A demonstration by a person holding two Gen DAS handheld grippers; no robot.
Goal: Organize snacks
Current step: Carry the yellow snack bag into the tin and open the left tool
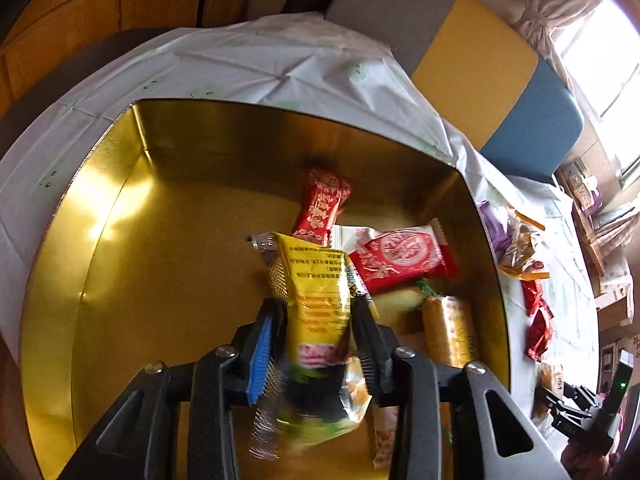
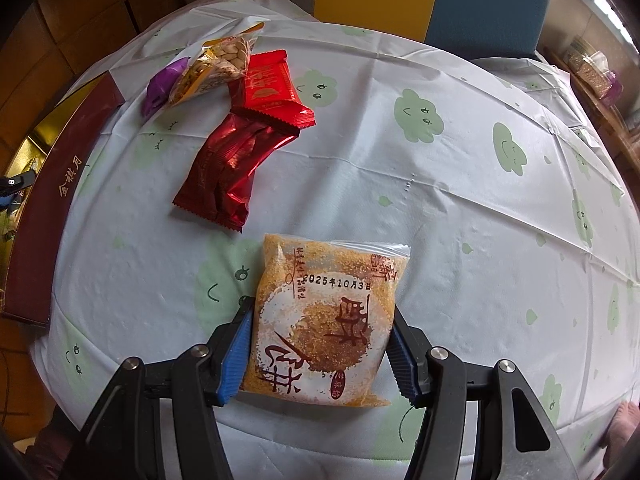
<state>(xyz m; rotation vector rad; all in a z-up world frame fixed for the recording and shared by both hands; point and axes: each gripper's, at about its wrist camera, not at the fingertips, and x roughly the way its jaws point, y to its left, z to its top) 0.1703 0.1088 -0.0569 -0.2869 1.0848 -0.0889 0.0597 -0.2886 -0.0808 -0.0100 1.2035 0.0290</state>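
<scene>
In the left wrist view my left gripper (image 1: 316, 302) hangs over the open gold tin (image 1: 160, 240). A yellow snack packet (image 1: 316, 280) stands between its fingers; its lower end is blurred and the pads do not seem to press it. Two red packets (image 1: 322, 204) (image 1: 400, 258) and a biscuit roll (image 1: 448, 328) lie in the tin. In the right wrist view my right gripper (image 2: 322, 308) is shut on the sides of an orange pastry packet (image 2: 332, 272) that rests on the tablecloth (image 2: 440, 200).
Loose snacks lie on the cloth beyond the right gripper: a dark red packet (image 2: 232, 168), a bright red one (image 2: 272, 88), a peanut bag (image 2: 216, 68) and a purple sweet (image 2: 160, 84). The tin's maroon wall (image 2: 60, 184) stands at the left. Cushioned seating (image 1: 472, 60) borders the table.
</scene>
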